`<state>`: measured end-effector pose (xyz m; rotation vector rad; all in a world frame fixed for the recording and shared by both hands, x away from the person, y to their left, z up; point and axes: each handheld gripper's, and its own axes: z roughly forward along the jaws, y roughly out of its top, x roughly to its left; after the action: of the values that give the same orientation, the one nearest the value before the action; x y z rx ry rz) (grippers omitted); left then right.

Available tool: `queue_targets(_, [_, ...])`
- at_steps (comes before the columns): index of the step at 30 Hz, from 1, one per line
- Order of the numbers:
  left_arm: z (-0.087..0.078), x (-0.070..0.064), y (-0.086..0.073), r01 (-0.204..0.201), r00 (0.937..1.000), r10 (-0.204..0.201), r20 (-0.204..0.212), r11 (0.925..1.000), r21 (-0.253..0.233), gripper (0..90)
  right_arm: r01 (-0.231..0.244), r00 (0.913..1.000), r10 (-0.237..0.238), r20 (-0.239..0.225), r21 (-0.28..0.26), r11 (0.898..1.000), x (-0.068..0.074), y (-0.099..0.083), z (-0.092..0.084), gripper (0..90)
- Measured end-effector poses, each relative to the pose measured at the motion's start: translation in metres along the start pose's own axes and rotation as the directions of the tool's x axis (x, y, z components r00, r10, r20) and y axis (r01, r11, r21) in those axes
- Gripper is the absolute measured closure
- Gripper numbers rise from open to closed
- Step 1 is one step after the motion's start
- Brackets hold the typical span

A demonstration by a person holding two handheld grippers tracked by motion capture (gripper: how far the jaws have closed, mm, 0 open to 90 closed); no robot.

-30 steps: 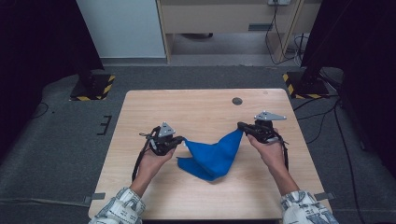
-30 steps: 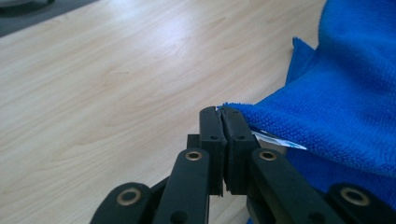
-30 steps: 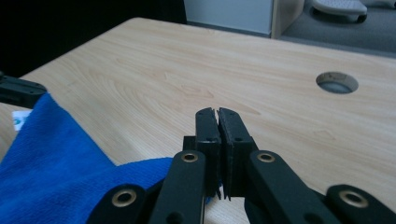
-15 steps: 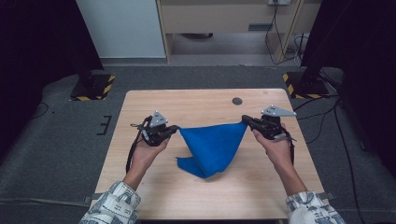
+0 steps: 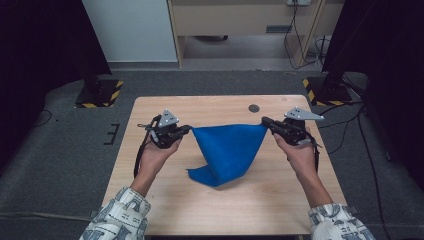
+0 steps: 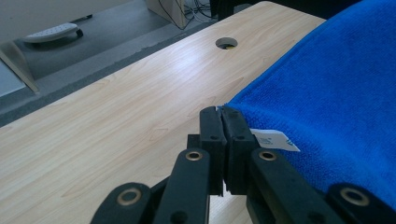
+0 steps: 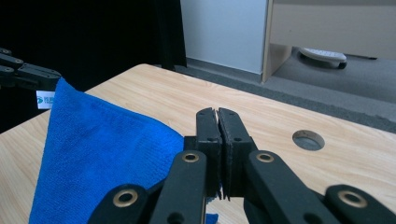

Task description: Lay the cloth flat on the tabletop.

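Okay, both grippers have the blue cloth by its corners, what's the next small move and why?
Probably keep lifting a little: the left gripper and right gripper are shut on the blue cloth with its top edge taut, but its bottom tip rests crumpled on the table.

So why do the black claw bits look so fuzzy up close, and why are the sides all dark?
In the left gripper view, the left tool sits too near the lens, so its lower links blur while the blue cloth weave stays crisp. In the right gripper view, the right tool blurs the same way. In the high view, light falls on the table; the black curtains stay dark.
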<state>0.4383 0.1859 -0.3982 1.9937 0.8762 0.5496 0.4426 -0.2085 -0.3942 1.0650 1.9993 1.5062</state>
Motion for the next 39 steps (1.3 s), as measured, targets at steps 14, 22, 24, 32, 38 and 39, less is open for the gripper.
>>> queue_targets(14, [-0.009, 0.001, 0.011, -0.010, 0.9999, 0.010, -0.005, 0.9998, -0.016, 88.0, 0.018, 0.9998, -0.018, 0.001, -0.036, 0.999, 0.006, 0.013, -0.008, 88.2])
queue_targets(22, [-0.012, -0.007, 0.013, -0.032, 0.9995, 0.032, 0.006, 0.9993, -0.020, 88.0, 0.016, 0.9998, -0.016, 0.009, -0.040, 0.999, 0.004, 0.007, -0.016, 88.2])
queue_targets(24, [-0.013, -0.008, 0.014, -0.031, 0.9994, 0.031, 0.011, 0.9992, -0.024, 88.0, 0.019, 0.9998, -0.019, 0.010, -0.044, 0.999, 0.004, 0.006, -0.021, 88.2])
queue_targets(32, [-0.021, -0.020, 0.014, -0.062, 0.9970, 0.063, 0.044, 0.9978, -0.022, 88.0, 0.020, 0.9997, -0.020, 0.011, -0.055, 0.998, 0.009, 0.002, -0.036, 88.3])
queue_targets(38, [-0.029, -0.028, 0.017, -0.081, 0.9946, 0.083, 0.062, 0.9961, -0.036, 88.0, 0.024, 0.9997, -0.023, 0.012, -0.085, 0.996, 0.012, 0.002, -0.048, 88.3])
queue_targets(39, [-0.030, -0.029, 0.017, -0.083, 0.9943, 0.085, 0.064, 0.9959, -0.037, 88.0, 0.027, 0.9996, -0.026, 0.011, -0.084, 0.996, 0.013, 0.002, -0.050, 88.3])
